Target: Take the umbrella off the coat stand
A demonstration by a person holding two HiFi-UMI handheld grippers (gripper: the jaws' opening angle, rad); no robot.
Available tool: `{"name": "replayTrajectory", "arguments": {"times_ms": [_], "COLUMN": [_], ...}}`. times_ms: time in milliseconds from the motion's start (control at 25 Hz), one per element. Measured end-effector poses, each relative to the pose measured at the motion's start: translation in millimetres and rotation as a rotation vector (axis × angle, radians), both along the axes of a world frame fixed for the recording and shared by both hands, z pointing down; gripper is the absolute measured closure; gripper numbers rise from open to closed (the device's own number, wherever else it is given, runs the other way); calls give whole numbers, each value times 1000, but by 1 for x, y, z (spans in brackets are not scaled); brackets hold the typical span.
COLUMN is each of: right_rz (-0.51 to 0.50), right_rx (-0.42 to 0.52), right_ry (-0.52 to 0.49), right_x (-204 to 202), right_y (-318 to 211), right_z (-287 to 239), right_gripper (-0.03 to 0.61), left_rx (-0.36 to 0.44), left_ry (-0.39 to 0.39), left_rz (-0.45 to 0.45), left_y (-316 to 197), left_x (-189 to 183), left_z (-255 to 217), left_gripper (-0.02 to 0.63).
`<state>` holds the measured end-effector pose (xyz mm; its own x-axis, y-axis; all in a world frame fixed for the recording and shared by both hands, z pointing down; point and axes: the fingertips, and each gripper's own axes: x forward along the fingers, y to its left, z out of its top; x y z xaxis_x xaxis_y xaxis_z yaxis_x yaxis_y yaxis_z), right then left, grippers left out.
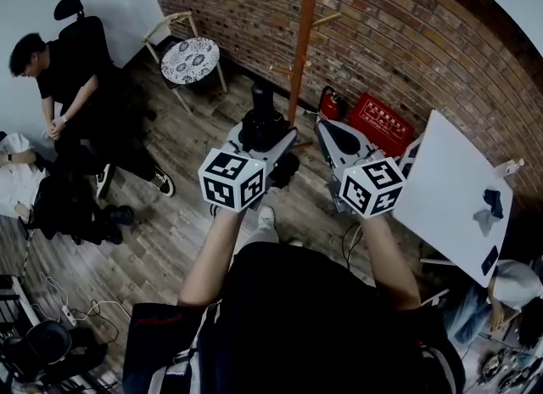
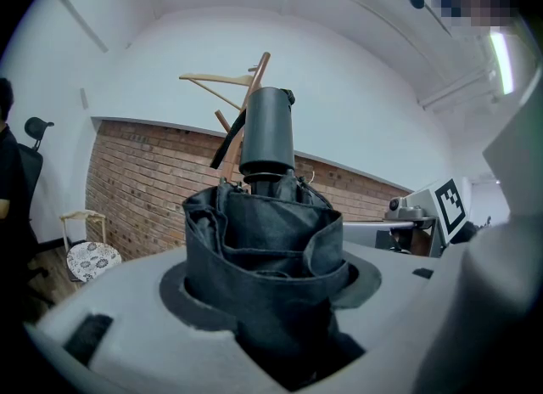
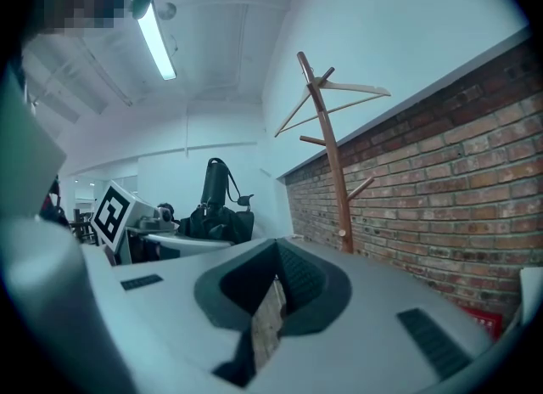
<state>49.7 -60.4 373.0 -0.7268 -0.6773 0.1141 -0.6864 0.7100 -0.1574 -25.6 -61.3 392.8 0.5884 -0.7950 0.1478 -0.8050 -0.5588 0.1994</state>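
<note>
Black umbrella (image 2: 263, 239), clamped upright in left gripper (image 2: 267, 295) jaws

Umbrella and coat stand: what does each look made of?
Umbrella: it looks like thin dark woven fabric, matte, bunched in soft folds. Its handle looks like smooth dark plastic with a dull sheen, though it could be rubber-coated. Coat stand: apparently wood, orange-brown and lightly glossy, with slanted pegs off a straight pole.

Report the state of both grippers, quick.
Left gripper: jaws closed on the folded black umbrella.
Right gripper: jaws shut, nothing between them.
</note>
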Motion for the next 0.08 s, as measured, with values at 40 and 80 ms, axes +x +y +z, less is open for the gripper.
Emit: {"name": "replayTrajectory", "arguments": {"times_ms": [40,80], "right_rz": [0,0], "right_rx": [1,1], "right_ry": [0,1], "right_x": [2,3], "right_y": [1,2], "right_z": [0,-1], "right_gripper": [551,551], "left_rx": [-3,-6], "left_ry": [1,3], "left_rz": [-1,-2], "left_y": [1,2], "left_x": [1,3], "left_z": [1,1], "left_gripper": [328,328]}}
